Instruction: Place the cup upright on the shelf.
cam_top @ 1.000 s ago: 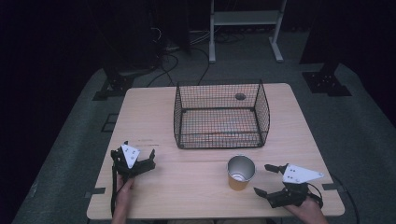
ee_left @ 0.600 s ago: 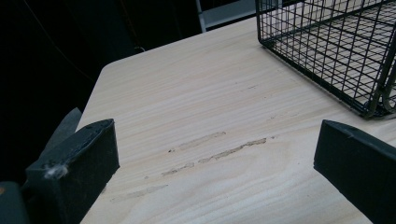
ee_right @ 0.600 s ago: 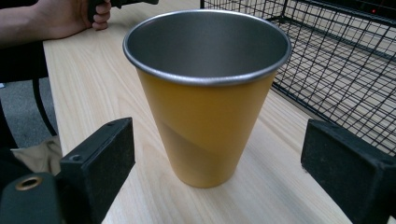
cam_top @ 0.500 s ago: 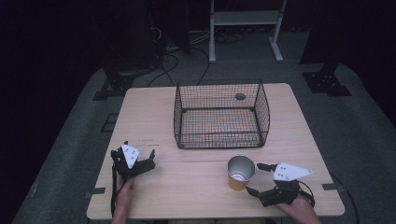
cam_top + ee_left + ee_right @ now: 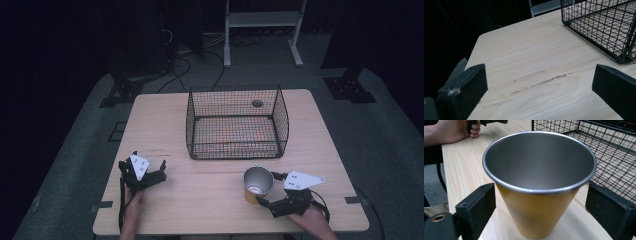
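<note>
A metal cup [image 5: 258, 184] with a yellow outer wall stands upright on the wooden table [image 5: 200, 195], just in front of the wire basket [image 5: 232, 125]. My right gripper [image 5: 267, 188] reaches in from the cup's right, one jaw on either side of it. In the right gripper view the cup [image 5: 539, 202] sits between the black pads [image 5: 477, 206], with a gap on both sides; the jaws have just been opening. My left gripper [image 5: 160, 171] rests at the front left of the table, open with nothing in it, over bare wood [image 5: 539, 75].
The black wire basket [image 5: 599, 27] is open at the top and stands mid-table, its front wall close behind the cup [image 5: 619, 162]. A person's hand [image 5: 454, 130] holds the left gripper. Dark floor, cables and a white stand [image 5: 262, 25] lie beyond the table.
My right gripper has slid left along the table's front, and its jaws now stand on either side of the cup. The left gripper and the cup have not moved.
</note>
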The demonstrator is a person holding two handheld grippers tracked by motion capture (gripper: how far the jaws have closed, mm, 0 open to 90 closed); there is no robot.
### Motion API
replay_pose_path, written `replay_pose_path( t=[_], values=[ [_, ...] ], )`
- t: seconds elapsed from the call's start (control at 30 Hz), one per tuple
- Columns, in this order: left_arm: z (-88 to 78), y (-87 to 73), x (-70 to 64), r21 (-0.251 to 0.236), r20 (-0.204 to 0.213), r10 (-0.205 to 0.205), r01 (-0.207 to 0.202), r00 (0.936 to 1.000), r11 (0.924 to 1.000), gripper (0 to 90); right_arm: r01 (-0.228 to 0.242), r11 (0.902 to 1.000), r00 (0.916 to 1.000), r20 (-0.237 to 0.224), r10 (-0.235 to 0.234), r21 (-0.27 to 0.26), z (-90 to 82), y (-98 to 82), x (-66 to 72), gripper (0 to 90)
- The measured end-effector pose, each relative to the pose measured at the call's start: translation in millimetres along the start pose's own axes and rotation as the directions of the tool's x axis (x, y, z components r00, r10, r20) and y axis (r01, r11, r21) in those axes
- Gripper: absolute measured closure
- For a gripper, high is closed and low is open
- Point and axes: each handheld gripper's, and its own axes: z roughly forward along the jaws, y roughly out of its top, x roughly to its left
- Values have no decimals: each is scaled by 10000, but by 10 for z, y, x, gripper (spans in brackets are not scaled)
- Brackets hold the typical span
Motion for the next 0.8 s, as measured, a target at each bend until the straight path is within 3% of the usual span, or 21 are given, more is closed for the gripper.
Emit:
replay_pose_path(
  t=[0.3, 0.53, 0.8],
  values=[
    [0, 0, -1, 5, 2, 9, -9, 10000, 10000, 0, 5, 9999, 10000, 13, -4, -138, 124, 67, 31, 89],
    [0, 0, -1, -8, 22, 26, -26, 10000, 10000, 0, 187, 9993, 9987, 475, -171, -334, 241, 131, 78, 95],
    [1, 0, -2, -19, 22, 19, -19, 10000, 10000, 0, 144, 9996, 9998, 165, -140, -242, 226, 173, 80, 123]
  ],
)
